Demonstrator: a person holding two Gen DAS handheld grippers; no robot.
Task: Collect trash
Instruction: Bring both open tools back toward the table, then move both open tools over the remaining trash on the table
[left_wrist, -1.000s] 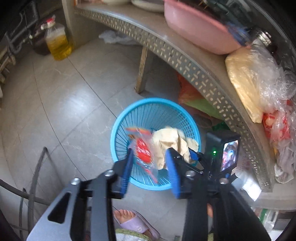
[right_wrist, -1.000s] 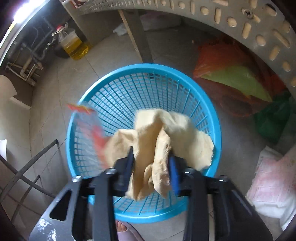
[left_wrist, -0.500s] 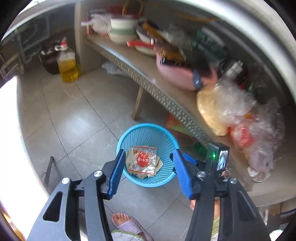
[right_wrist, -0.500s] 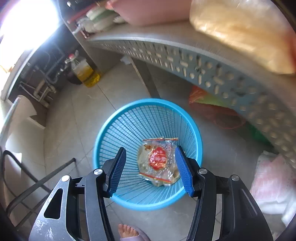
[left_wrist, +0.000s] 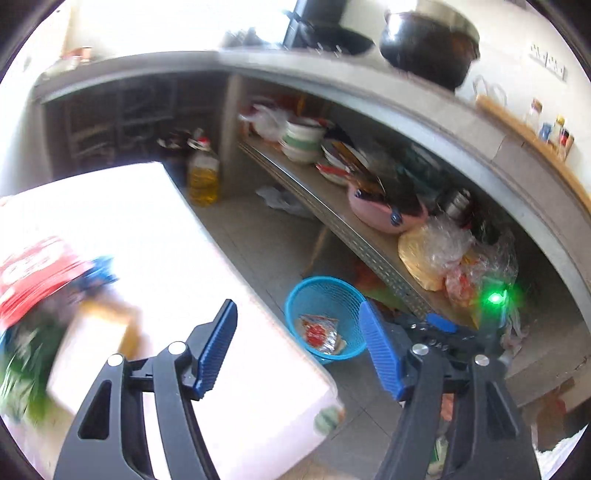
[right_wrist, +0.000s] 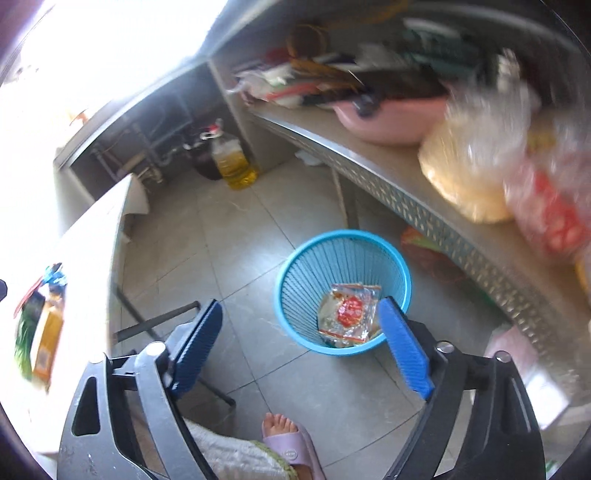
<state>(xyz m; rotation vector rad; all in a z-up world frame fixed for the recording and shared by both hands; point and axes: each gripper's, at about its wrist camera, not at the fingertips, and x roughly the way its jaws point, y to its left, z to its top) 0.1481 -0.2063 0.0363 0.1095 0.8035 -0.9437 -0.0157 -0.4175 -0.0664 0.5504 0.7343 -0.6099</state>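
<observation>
A: Left gripper (left_wrist: 295, 343) has just been spreading its jaws, and nothing sits between them. At 3 o'clock of its gap the blue basket (left_wrist: 325, 317) stands on the floor tiles with the red-and-clear wrapper (left_wrist: 319, 334) lying inside. At 9 o'clock, blurred packets (left_wrist: 40, 280) lie on the white table (left_wrist: 207, 266).

B: And the other view?

A: Right gripper (right_wrist: 299, 343) has also just been widening, with nothing in it. Basket (right_wrist: 341, 291) is at 1 o'clock of its gap, wrapper (right_wrist: 349, 314) on the bottom. A sandalled foot (right_wrist: 286, 441) shows at 6 o'clock. More packets (right_wrist: 40, 328) lie on the table (right_wrist: 92, 236) at 9 o'clock.

B: So what now?

A: I'd judge 2 pieces are binned; next, swing toward the table, keep the jaws wide, slow down before closing on 1 packet.
</observation>
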